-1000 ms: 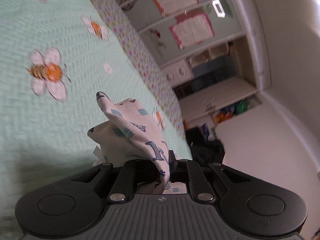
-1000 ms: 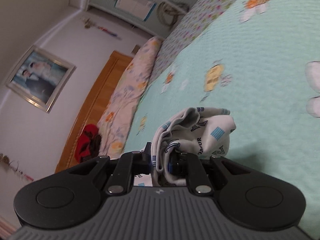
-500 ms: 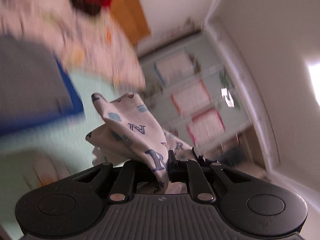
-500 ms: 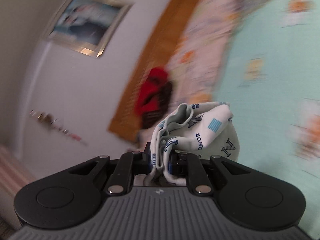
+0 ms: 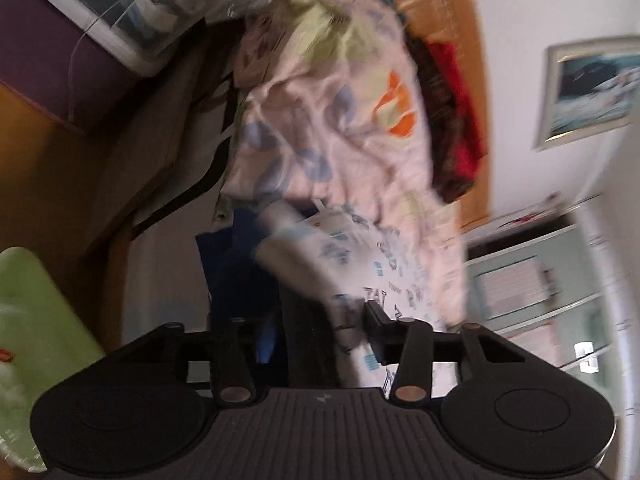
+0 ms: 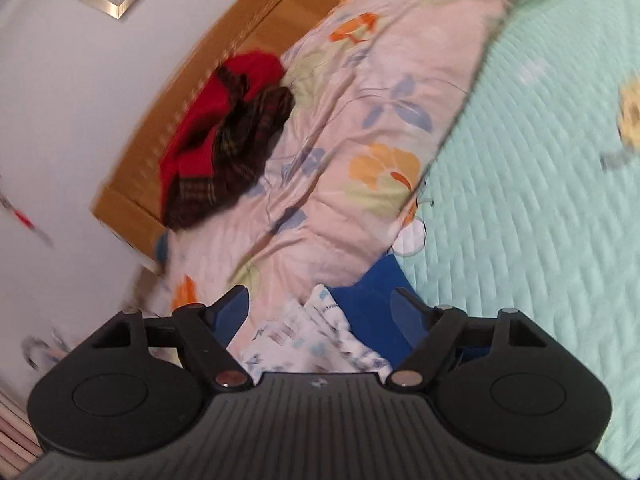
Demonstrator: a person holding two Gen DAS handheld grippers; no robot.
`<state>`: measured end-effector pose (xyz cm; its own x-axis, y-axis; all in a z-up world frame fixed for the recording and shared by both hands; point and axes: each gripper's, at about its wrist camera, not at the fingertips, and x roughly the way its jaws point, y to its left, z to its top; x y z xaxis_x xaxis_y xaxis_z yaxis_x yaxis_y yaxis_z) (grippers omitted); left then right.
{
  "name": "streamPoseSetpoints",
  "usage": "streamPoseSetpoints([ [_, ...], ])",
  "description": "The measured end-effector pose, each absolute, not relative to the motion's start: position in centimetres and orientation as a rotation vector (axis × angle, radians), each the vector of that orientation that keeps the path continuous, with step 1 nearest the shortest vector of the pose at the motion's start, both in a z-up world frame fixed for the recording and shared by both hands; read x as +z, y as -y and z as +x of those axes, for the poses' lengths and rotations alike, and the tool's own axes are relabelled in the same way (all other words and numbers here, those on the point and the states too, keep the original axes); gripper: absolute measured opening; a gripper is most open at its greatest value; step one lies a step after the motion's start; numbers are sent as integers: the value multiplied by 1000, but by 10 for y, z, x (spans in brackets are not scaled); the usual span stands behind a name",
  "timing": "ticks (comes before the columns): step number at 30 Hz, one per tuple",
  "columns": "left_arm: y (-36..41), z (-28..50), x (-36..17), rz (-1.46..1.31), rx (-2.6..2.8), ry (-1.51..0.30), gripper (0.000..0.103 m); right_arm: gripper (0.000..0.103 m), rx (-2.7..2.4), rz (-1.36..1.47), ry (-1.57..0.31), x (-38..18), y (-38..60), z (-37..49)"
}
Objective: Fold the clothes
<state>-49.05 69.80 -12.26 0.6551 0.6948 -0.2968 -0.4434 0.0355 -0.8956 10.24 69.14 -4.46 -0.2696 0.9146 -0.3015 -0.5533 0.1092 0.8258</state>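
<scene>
Release is the step, I judge; the garment (image 6: 316, 336) lies on the blue pile (image 6: 376, 308) just beside the quilt (image 6: 360, 132); right gripper (image 6: 320, 304) has just been opening, jaws wide, cloth loose between them; left gripper (image 5: 324, 320) likewise parting, cloth (image 5: 360, 256) draped between. Best to back both straight off the pile, lest a finger snag the fold.

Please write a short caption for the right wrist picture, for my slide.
Right tongs, just opened, release the white printed garment onto blue clothing beside the floral quilt.
</scene>
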Motion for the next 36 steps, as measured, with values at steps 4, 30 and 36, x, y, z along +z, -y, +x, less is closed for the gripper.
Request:
streamPoseSetpoints([
  [4, -668, -497, -145, -1266, 944, 380, 61, 79, 1505, 571, -1176, -70, -618, 113],
  [30, -337, -165, -40, -841, 142, -546, 95, 88, 983, 826, -1132, -83, -33, 27],
  [36, -228, -115, -49, -736, -26, -786, 97, 92, 807, 967, -1081, -95, 82, 0],
])
